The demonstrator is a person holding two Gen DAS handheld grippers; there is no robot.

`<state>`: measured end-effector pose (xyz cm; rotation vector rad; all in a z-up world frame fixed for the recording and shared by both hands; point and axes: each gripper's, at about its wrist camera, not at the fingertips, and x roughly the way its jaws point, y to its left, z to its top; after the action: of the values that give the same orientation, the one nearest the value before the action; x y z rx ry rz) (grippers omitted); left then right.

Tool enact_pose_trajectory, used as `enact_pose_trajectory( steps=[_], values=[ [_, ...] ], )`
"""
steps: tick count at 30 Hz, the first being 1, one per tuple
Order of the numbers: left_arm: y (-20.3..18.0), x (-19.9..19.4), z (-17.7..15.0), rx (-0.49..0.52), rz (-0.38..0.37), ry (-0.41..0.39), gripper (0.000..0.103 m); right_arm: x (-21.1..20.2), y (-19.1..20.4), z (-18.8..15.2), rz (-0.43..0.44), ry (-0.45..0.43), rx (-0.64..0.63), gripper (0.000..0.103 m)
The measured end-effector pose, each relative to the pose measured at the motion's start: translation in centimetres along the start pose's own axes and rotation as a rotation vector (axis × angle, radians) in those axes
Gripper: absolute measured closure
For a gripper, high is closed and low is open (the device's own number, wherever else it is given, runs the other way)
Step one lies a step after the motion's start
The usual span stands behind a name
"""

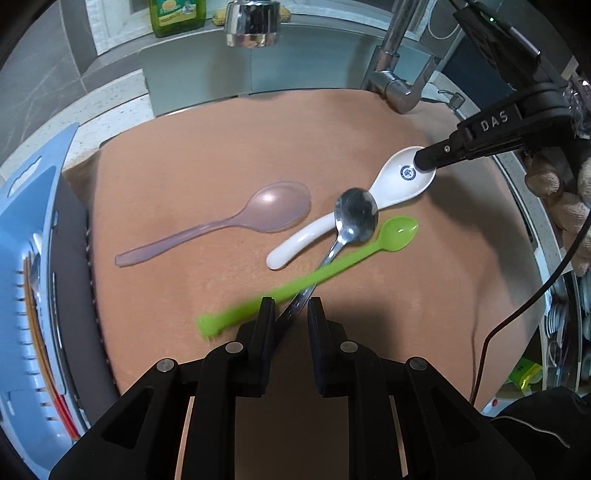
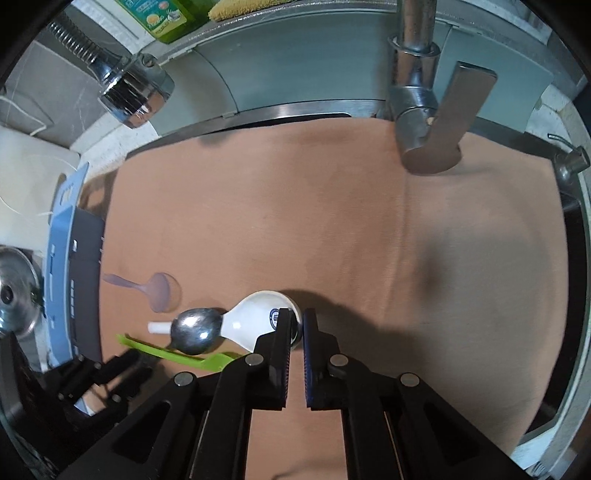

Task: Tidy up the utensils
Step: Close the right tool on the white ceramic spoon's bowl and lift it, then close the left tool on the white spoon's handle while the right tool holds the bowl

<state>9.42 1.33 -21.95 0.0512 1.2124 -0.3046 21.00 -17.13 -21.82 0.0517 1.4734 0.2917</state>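
Observation:
Several spoons lie on a tan mat (image 1: 207, 155). A metal spoon (image 1: 354, 218) rests across a white ceramic spoon (image 1: 402, 181) and a green plastic spoon (image 1: 373, 242). A translucent pink spoon (image 1: 258, 214) lies apart to the left. My left gripper (image 1: 291, 308) is open, its fingers astride the metal spoon's handle and the green spoon. My right gripper (image 2: 296, 319) is narrowly parted, its fingers either side of the white spoon's bowl rim (image 2: 258, 314); it shows in the left wrist view (image 1: 424, 164). The metal spoon (image 2: 195, 334) and green spoon (image 2: 177, 354) lie left of it.
A blue utensil basket (image 1: 29, 258) stands at the mat's left edge and shows in the right wrist view (image 2: 62, 236). A chrome faucet (image 2: 417, 110) and spray head (image 1: 251, 22) hang over the mat's far side. A green soap bottle (image 1: 177, 14) stands behind.

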Motion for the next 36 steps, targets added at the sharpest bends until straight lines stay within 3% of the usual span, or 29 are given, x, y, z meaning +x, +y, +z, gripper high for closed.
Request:
enact_pose_trajectory(
  steps=[6, 15, 24, 36],
  values=[
    [0.1, -0.2, 1.7, 0.034, 0.013, -0.020, 0.087, -0.5, -0.7, 0.4, -0.013, -0.015, -0.010, 0.097],
    [-1.1, 2.2, 3.5, 0.187, 0.040, 0.048, 0.087, -0.2, -1.2, 0.8, 0.026, -0.023, 0.023, 0.097],
    [-1.5, 3.7, 4.5, 0.220, 0.043, 0.089, 0.087, 0.0, -1.3, 1.4, 0.054, -0.027, 0.024, 0.097],
    [-2.5, 4.3, 5.2, 0.264, 0.066, 0.081, 0.087, 0.7, -1.5, 1.9, 0.090, 0.005, 0.057, 0.096]
  ],
)
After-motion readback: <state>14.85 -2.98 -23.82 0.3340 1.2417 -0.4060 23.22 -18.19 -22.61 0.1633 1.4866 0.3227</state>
